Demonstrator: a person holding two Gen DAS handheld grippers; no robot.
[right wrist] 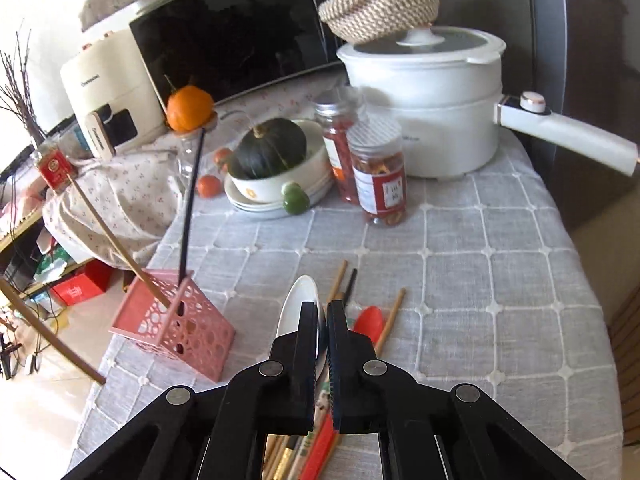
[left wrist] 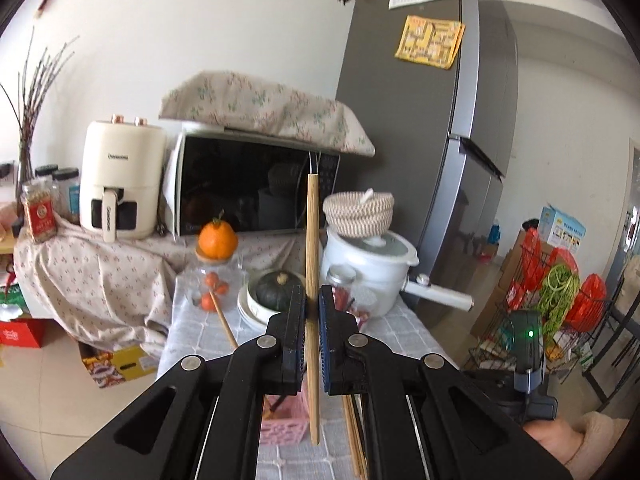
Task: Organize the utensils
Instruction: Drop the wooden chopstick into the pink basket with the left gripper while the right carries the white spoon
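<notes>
We count one pink holder [right wrist: 176,330] with two sticks standing in it: one bamboo chopstick [right wrist: 116,246] and one black chopstick [right wrist: 192,200]. On the surface [right wrist: 500,264] we see one white spoon [right wrist: 298,306] and one red spoon [right wrist: 370,318]; the loose chopsticks overlap too much to count. We count two jars [right wrist: 380,172], one white pot [right wrist: 424,104], one squash [right wrist: 270,148] and one woven basket [right wrist: 380,0].

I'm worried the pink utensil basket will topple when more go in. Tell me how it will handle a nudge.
The pink utensil basket looks like thin perforated plastic, so probably light and easy to slide on the checked tablecloth. The wooden chopstick and black stick in it lean far over its rim, so it may tip that way. Its square base probably won't roll.
</notes>
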